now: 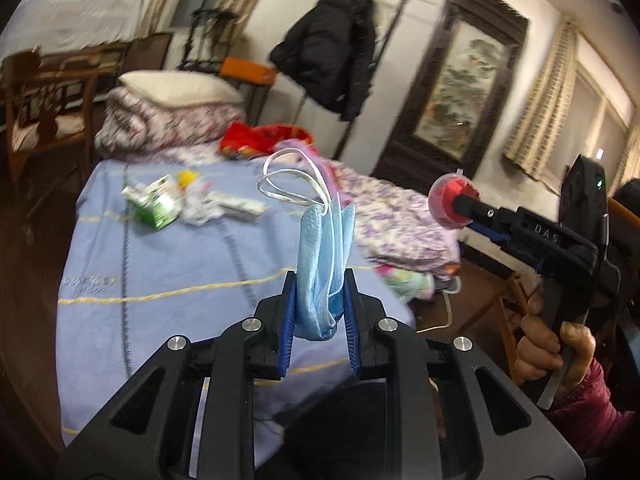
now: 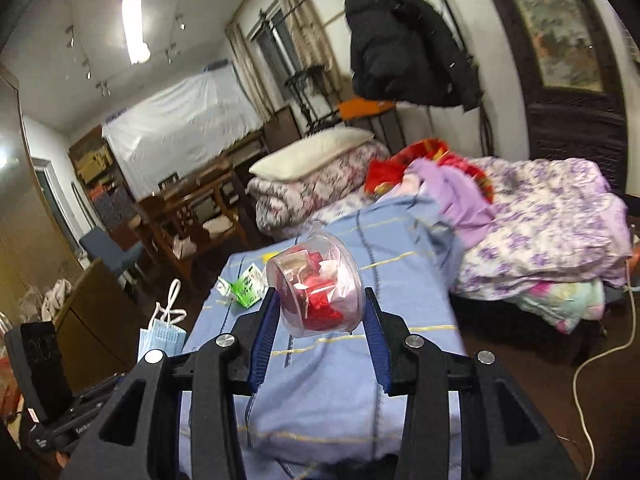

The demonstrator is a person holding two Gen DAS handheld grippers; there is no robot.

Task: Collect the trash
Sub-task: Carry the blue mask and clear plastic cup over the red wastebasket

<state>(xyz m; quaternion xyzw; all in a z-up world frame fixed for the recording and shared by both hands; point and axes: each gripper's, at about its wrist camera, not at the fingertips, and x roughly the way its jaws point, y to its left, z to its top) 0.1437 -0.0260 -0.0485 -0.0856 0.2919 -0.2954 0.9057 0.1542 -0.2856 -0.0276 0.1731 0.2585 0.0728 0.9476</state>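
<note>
Nearest in the left wrist view, the left claw is closed almost fully on a folded blue face mask. The blue pads press the mask from both sides, and it stands upright between them, its white ear loops curling above. The mask is held in the air above the near end of the bed, which is covered by a pale blue blanket with thin yellow stripes.

To the right in the same view, a hand in a dark pink sleeve grips the handle of the right claw. In the right wrist view, this claw is partly closed on a clear plastic cup with red and white wrappers inside. Both pads touch the cup's sides, and it is lifted clear of the blanket, over the near half of the bed.

Farther along the bed, towards its left edge, lies a small cluster of litter: a green and white carton, crumpled white paper and something small and yellow, too blurred to name.

On the bed's right side sits a heap of purple floral bedding. At the far end are a folded floral quilt with a cream pillow on top, and red cloth beside them.

Beyond the bed, a black padded coat hangs by the wall, near a dark-framed painting.
</note>
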